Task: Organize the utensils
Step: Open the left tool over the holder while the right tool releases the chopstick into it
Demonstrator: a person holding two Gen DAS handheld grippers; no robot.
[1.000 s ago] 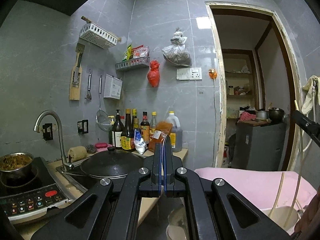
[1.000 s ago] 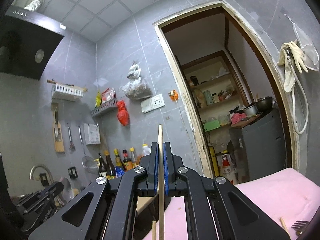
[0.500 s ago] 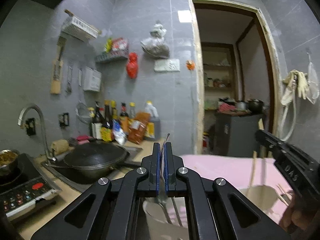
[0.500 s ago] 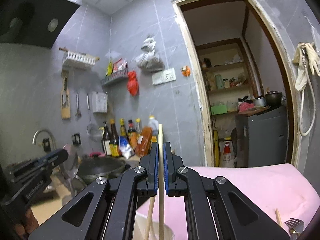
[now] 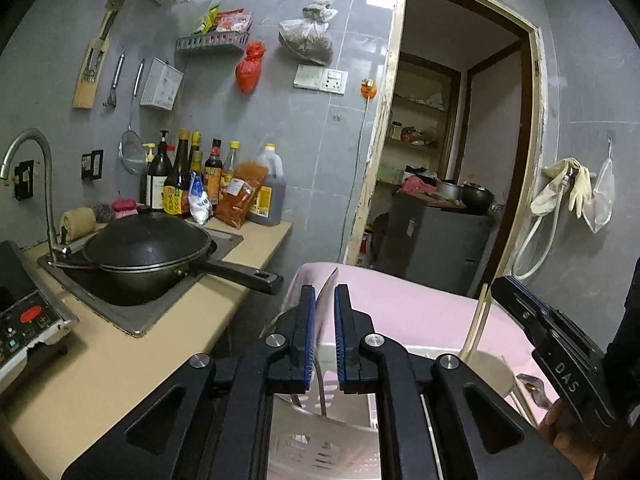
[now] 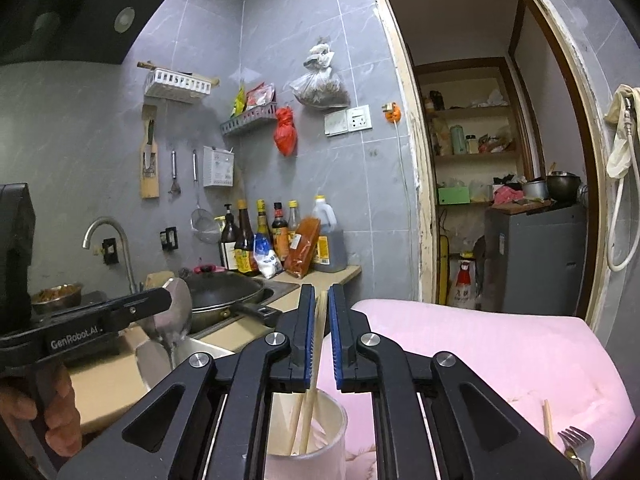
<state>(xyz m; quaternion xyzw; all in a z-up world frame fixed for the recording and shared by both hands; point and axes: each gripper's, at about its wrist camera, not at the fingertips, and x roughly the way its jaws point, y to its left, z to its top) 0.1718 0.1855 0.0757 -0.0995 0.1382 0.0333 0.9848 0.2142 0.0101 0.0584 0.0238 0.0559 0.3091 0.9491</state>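
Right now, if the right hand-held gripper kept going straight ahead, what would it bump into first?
Probably the pink cloth beyond the right hand-held gripper; past that, the grey wall. Depth is hard to judge.

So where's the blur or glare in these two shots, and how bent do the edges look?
Left wrist view: the thin metal blade between the left gripper fingers is smeared by motion; the brown doorway frame bows from fisheye. Right wrist view: the shiny metal spoon bowl is blurred with glare; the pale wooden chopsticks in the right gripper stay sharp.
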